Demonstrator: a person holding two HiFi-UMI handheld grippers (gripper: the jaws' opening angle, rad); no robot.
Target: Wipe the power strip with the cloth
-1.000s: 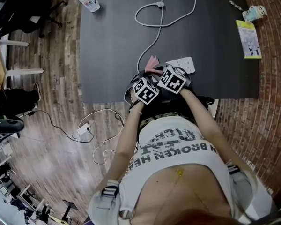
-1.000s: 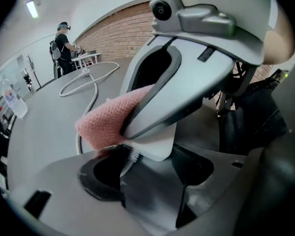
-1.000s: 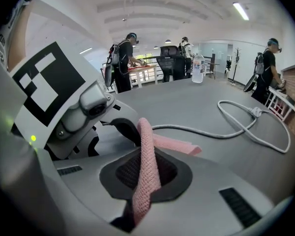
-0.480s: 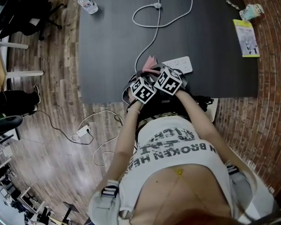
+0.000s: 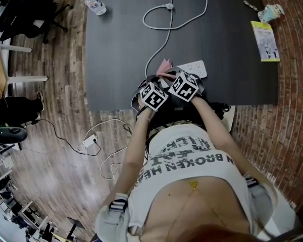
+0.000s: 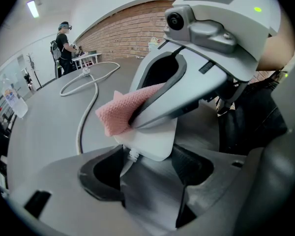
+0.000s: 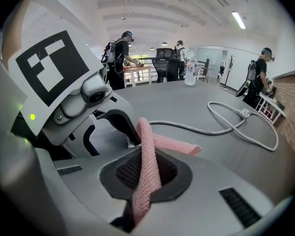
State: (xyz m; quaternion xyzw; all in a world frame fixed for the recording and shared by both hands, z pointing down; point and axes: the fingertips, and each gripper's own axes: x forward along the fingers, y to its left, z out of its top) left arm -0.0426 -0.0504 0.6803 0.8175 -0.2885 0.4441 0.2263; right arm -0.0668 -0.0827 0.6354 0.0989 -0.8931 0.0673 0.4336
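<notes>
My left gripper (image 6: 147, 163) closed on end of white plastic power strip (image 6: 150, 139), flat on dark grey counter (image 5: 121, 39). My right gripper (image 7: 147, 173) pinches pink knitted cloth (image 7: 174, 144), which rests on strip.

Pink cloth (image 7: 148, 173) — white power strip (image 6: 153, 140)

We show the dark grey bench (image 5: 116, 59) seen from above. At its far left corner stands a water bottle (image 5: 94, 3); a white cable (image 5: 167, 6) loops across the far middle and runs toward the white power strip (image 5: 194, 68) by the near edge. At the far right lie a yellow-green booklet (image 5: 265, 40) and, near it, a small pale object (image 5: 271, 12).
</notes>
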